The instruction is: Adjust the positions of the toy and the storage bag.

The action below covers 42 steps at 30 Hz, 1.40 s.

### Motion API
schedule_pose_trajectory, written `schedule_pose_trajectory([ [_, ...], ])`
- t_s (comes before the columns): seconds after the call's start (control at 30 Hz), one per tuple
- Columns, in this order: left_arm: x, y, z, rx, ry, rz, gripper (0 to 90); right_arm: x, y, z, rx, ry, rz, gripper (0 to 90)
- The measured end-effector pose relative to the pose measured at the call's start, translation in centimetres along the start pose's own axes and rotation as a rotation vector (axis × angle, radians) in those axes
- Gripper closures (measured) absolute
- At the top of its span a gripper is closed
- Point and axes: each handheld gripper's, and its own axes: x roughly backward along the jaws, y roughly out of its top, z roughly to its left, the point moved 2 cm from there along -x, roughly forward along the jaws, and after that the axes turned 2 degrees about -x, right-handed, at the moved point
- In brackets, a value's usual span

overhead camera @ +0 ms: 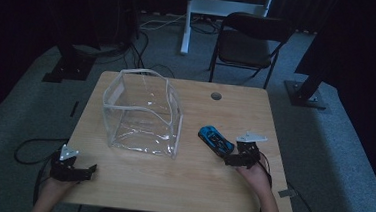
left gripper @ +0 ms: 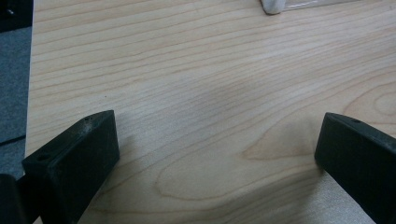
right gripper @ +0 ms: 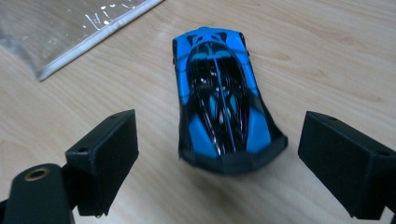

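A blue and black toy car (overhead camera: pixel 215 139) (right gripper: pixel 222 102) lies on the wooden table (overhead camera: pixel 190 181), right of the middle. My right gripper (overhead camera: pixel 231 156) (right gripper: pixel 217 158) stands open just behind the car, a jaw at each side of the near end, not touching it. A clear plastic bag (overhead camera: pixel 143 114) with white edging stands open at the table's left middle; its edge (right gripper: pixel 79 44) shows in the right gripper view. My left gripper (overhead camera: pixel 90 169) (left gripper: pixel 217 154) rests open over bare wood near the front left corner, nothing between its jaws.
A round cable hole (overhead camera: pixel 216 96) sits near the table's far edge. A dark folding chair (overhead camera: pixel 248 42) stands behind the table on grey carpet, with stand feet (overhead camera: pixel 304 96) at either side. The bag's corner (left gripper: pixel 273 5) shows at the top of the left gripper view.
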Motion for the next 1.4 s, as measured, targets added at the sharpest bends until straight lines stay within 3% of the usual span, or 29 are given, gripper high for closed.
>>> schedule_pose_trajectory([
  [0.2,0.0,0.0,0.0,0.0,0.0,0.0,0.3,-1.1,0.9,-0.1,0.012,0.023,0.02,11.6],
  [0.3,0.0,0.0,0.0,-0.001,0.0,0.0,0.3,-2.8,1.9,-0.5,0.031,0.034,0.053,13.2],
  [0.8,0.0,0.0,0.0,-0.004,-0.004,-0.001,0.4,-6.6,2.8,-1.1,0.047,0.057,0.15,13.2],
  [1.17,0.0,0.0,0.0,-0.004,-0.005,-0.001,0.3,-8.0,3.0,-1.0,0.071,0.039,0.187,14.9],
  [1.23,0.0,0.0,0.0,-0.004,-0.005,0.0,0.4,-8.1,3.1,-1.1,0.088,0.034,0.198,16.8],
  [1.27,0.0,0.0,0.0,-0.004,-0.005,-0.001,0.4,-8.3,3.1,-1.1,0.099,0.054,0.217,21.9],
  [1.4,0.0,0.0,0.0,-0.004,-0.005,-0.001,0.4,-8.5,3.0,-1.0,0.115,0.052,0.241,22.6],
])
